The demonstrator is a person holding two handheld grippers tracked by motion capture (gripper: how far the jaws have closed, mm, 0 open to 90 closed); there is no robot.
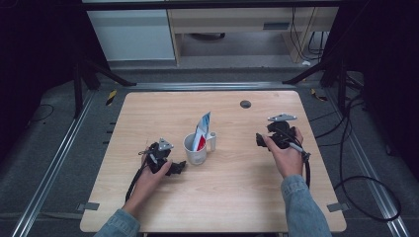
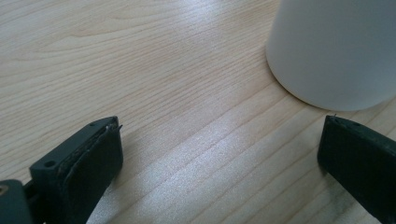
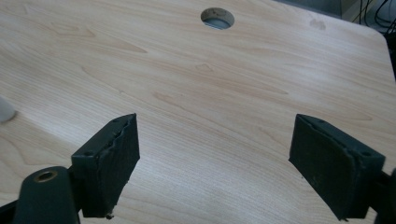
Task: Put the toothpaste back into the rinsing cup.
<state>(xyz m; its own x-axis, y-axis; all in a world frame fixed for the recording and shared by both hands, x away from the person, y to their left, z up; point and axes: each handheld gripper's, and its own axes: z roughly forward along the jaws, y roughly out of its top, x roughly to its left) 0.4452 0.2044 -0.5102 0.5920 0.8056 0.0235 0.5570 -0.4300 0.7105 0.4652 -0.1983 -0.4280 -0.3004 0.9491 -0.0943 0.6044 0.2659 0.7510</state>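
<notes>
Left gripper (image 1: pixel 179 167): black, grey three-cornered plate on top, black cable trailing behind. Right gripper (image 1: pixel 260 140): likewise. Jaws: black, worn pads, screw holes. Sleeves (image 1: pixel 302 207): blue denim.

In the left gripper view, the white mug (image 2: pixel 334 51) is cut off by the top and right edges. In the high view, the tube (image 1: pixel 201 132) stands in the mug with its lower end hidden; its print is too small to read.

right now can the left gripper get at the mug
Probably yes. The left gripper sits just beside the mug, fingers spread wide in its own view, with bare table between them and the mug's wall. Nothing blocks the way.
</notes>
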